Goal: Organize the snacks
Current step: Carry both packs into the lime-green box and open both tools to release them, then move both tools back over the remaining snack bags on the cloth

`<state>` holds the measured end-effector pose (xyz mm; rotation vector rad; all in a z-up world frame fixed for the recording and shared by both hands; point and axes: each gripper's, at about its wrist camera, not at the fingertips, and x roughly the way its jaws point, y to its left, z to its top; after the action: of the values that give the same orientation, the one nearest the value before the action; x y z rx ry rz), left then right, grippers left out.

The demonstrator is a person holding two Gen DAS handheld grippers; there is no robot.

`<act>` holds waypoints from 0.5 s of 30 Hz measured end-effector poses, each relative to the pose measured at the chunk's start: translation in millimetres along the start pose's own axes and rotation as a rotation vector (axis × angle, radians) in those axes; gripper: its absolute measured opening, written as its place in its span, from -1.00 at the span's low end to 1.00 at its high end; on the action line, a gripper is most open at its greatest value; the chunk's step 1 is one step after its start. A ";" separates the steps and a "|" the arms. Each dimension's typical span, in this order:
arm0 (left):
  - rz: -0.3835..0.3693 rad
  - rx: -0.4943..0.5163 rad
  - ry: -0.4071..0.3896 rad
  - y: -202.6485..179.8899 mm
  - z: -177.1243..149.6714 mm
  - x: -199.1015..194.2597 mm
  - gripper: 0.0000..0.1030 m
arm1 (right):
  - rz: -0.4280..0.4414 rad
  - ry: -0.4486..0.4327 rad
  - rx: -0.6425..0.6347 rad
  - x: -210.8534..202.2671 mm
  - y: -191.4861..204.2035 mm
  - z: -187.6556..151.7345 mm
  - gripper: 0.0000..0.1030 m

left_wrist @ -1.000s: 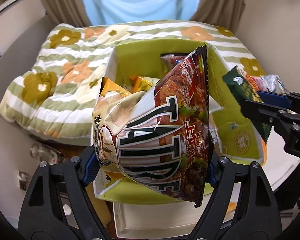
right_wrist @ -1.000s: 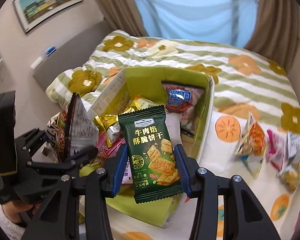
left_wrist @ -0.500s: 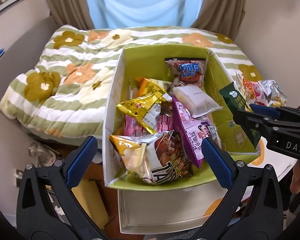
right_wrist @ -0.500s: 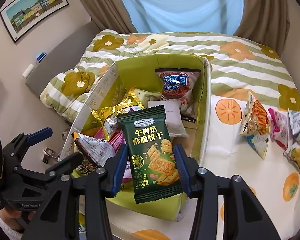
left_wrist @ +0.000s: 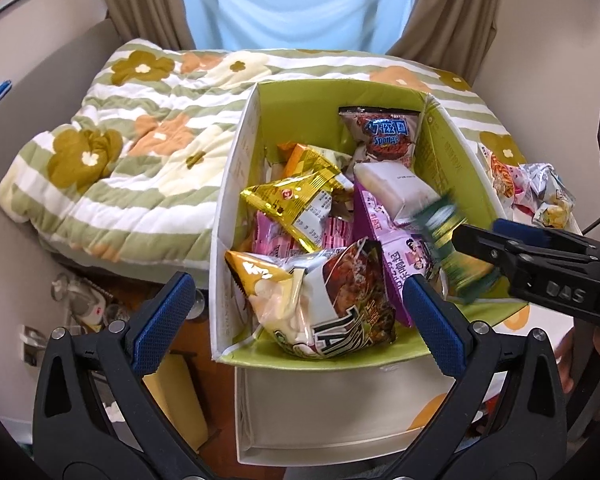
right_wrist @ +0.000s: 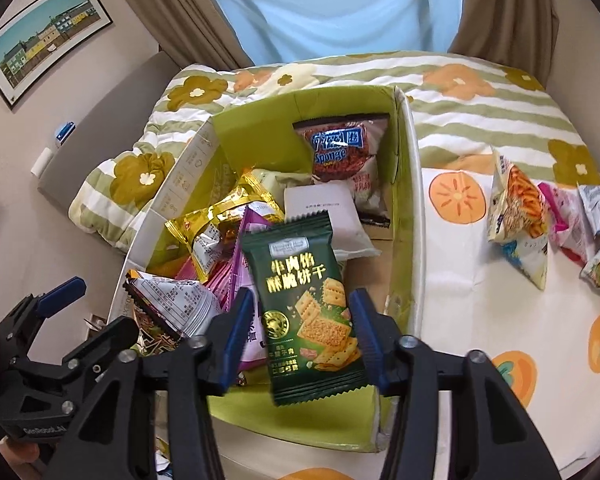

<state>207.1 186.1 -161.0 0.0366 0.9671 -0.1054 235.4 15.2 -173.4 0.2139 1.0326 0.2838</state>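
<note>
A green box (left_wrist: 456,152) (right_wrist: 404,184) holds several snack bags. The large chip bag (left_wrist: 332,300) (right_wrist: 168,304) lies at the box's near end. My left gripper (left_wrist: 296,316) is open and empty, hovering above that bag; it also shows at the left of the right wrist view (right_wrist: 84,308). My right gripper (right_wrist: 300,320) is shut on a dark green cracker packet (right_wrist: 304,308) and holds it upright over the box's near right corner. The packet shows blurred in the left wrist view (left_wrist: 452,252).
Several loose snack bags (right_wrist: 540,224) (left_wrist: 536,196) lie on the white orange-print cloth (right_wrist: 480,320) right of the box. A flowered striped quilt (left_wrist: 132,160) lies behind and left. A white open box (left_wrist: 340,412) sits below the green box.
My left gripper opened and dropped the large chip bag into the box, then pulled back. My right gripper moved over the box with the green packet, which now tilts slightly.
</note>
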 end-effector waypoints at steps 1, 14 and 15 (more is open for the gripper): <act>-0.001 0.001 0.005 0.7 -0.8 0.5 0.99 | -0.003 -0.003 0.000 -0.6 0.2 -1.1 0.62; -0.013 0.014 -0.056 -3.9 -5.8 -27.9 0.99 | -0.003 -0.078 -0.011 -31.6 2.1 -12.2 0.88; -0.014 0.017 -0.065 -5.3 -5.2 -30.6 0.99 | -0.005 -0.087 -0.012 -34.8 2.6 -12.7 0.88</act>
<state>185.1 183.5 -138.6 0.0419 0.9014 -0.1268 207.3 6.7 -150.8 0.2115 0.9446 0.2735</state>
